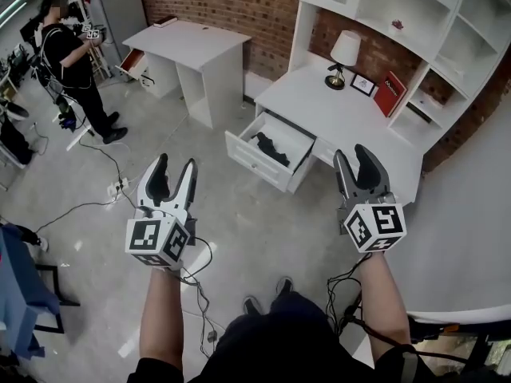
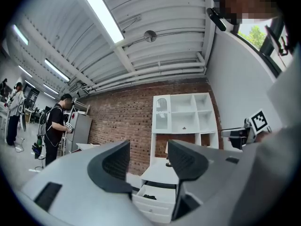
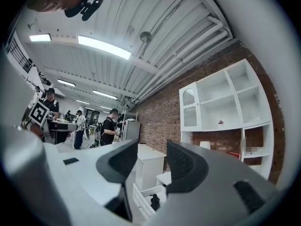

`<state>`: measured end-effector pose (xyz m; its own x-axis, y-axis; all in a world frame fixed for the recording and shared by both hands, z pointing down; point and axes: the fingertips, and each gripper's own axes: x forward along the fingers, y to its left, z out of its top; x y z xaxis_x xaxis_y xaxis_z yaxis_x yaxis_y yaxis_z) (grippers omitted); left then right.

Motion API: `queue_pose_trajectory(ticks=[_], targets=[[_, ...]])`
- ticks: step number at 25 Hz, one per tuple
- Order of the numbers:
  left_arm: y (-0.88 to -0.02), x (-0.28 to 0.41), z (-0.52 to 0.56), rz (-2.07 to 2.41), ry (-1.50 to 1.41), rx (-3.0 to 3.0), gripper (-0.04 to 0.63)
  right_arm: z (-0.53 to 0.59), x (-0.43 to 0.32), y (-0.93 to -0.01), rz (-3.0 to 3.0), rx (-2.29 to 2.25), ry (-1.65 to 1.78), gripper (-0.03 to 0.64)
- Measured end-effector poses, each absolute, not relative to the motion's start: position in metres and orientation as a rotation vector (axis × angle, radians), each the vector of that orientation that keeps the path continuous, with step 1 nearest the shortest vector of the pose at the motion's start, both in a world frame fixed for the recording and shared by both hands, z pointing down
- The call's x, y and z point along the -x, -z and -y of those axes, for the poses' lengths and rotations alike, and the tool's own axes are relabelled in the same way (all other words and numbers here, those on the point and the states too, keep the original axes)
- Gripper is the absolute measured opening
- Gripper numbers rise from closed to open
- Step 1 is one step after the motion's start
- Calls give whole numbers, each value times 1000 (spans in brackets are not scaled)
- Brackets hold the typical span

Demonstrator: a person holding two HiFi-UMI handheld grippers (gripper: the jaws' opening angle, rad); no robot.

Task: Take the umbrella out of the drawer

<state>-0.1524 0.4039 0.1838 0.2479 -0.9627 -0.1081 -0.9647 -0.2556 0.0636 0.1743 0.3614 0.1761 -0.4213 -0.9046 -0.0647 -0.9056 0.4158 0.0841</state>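
Scanning from the left in the head view, I see a person [image 1: 73,58] in black standing on the glossy grey floor [image 1: 239,230], with a thin cable [image 1: 88,204] snaking across it. Next comes a small desk [image 1: 196,42], plain white and boxy, against the rough red brick wall [image 1: 239,2]. My left gripper [image 1: 176,163] hangs over the floor, its grey jaws with ribbed black pads spread wide and nothing between them. Its cube carries black-and-white square markers, no letters. Right of it the drawer [image 1: 254,159] juts open from the bigger desk [image 1: 351,118]; it is white with a small knob. The umbrella [image 1: 271,148] lies inside, a folded, limp-looking black bundle. My right gripper [image 1: 352,152] shows just right of the drawer, jaws likewise parted and empty, well apart from the umbrella. On the desktop stand a lamp [image 1: 345,53] with a white shade, a dark frame [image 1: 363,84] and a red book [image 1: 390,94] whose white print is too small to read. Open white shelves [image 1: 415,14] rise above. Only the gripper views show the ribbed white ceiling [image 2: 155,13] and its strip lights [image 2: 101,13]. The right one also catches other people [image 3: 77,126] far off, while the cable shows only from the head.
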Motion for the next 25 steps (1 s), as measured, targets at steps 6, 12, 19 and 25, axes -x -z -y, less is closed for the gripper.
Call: queue_pose_trajectory(ticks=[6,12,19,25], targets=[[-197,165,-375,-1950,-179,2469,233,-330,-170,-185,-2647,1686,-148,183],[-209,164,-328,-1976,-126,2464,232,-273,-168,-207,-2657,1658,-85,183],[-223,151,-258,-2022,-59,2441,232,-192,-172,-228,-2685,1603,-35,183],[-226,138,-213,-2072,15,2411,233,-132,-187,-240,-2700,1559,35,183]])
